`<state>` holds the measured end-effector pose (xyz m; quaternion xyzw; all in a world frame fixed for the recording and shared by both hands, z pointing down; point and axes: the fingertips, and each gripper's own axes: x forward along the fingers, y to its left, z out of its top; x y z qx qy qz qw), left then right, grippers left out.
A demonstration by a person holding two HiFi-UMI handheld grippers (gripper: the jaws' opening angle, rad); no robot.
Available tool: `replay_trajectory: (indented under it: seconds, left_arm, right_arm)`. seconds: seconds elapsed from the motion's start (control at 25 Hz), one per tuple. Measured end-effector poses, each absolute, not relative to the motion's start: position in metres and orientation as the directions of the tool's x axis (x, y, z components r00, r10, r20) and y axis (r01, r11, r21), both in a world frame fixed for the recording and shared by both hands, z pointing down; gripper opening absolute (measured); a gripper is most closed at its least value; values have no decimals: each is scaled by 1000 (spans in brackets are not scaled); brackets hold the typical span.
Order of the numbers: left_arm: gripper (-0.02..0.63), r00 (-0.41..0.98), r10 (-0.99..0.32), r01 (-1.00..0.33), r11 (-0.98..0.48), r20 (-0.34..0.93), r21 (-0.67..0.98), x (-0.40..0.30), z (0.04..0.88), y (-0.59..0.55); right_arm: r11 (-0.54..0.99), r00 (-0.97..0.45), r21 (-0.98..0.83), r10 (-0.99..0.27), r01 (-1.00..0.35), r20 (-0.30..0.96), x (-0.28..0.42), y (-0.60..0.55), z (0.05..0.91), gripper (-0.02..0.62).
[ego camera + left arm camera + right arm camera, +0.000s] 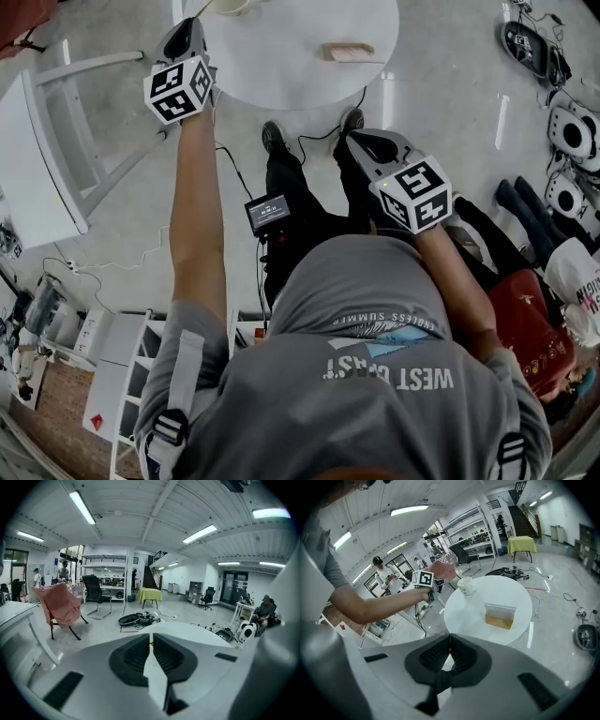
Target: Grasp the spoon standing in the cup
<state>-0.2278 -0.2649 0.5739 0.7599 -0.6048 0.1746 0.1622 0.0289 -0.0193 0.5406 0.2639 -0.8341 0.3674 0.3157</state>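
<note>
Left gripper view, left tongs (151, 635) clenched on spoon (150, 642), handle upright, right tongs (450, 635) clenched.

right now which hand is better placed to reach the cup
Left. The left gripper is stretched out to the table edge near the cup; the right gripper hangs back near the person's legs.

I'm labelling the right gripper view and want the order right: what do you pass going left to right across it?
Person in a cap → left gripper → cup → open box on the round table.
</note>
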Motion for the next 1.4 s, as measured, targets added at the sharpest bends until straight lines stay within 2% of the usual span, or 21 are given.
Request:
replay_trajectory:
  seconds: [1.4]
  left_arm:
    - [23,217,-889,-973,-232,404,13,-210,538,-285]
  right_arm:
    - [565,-661,-460,-215,-685,719,43,-28,540,3]
